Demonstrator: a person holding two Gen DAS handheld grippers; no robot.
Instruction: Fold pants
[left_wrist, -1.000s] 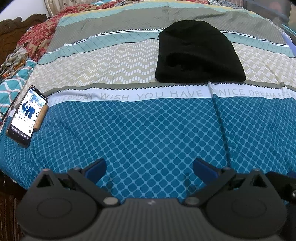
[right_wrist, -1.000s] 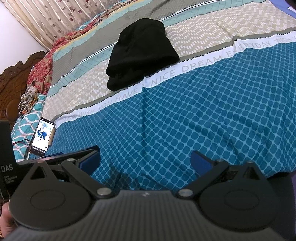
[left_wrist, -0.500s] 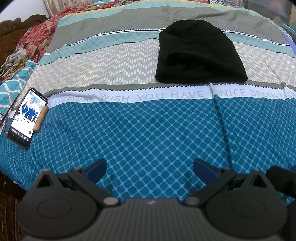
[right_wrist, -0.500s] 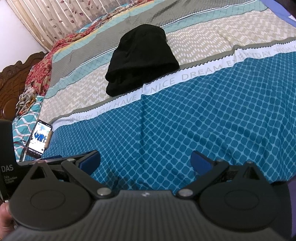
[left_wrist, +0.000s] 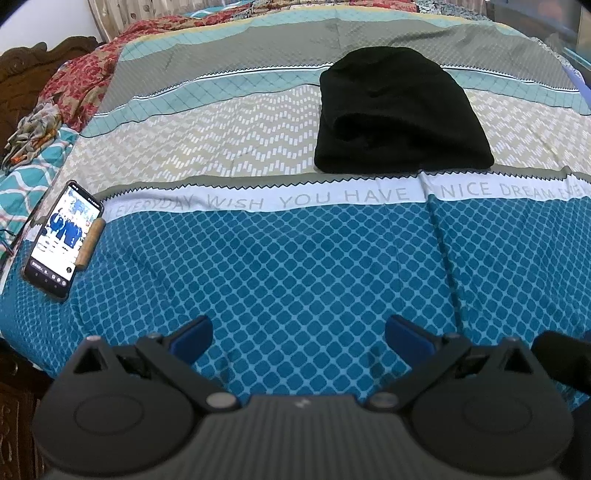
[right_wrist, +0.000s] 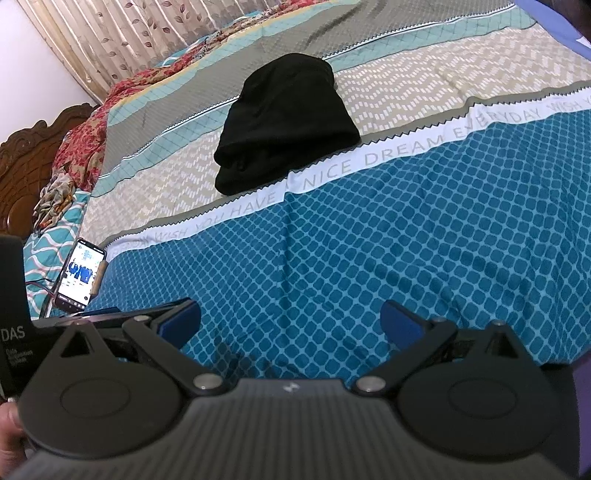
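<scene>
The black pants (left_wrist: 400, 114) lie bundled just beyond the bedsheet's lettered band (left_wrist: 280, 201), well ahead of the left gripper (left_wrist: 297, 334) and right gripper (right_wrist: 291, 321) (jaws apart, empty); soft, limp cloth, probably best pinched at its near edge.

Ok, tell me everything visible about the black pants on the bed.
The black pants lie folded into a compact, rounded bundle of soft, matte dark fabric, with layered edges showing along the near side. They rest on the bedsheet's beige zigzag band, just beyond the white lettered stripe. Neither gripper touches them; both hang open well short.
</scene>
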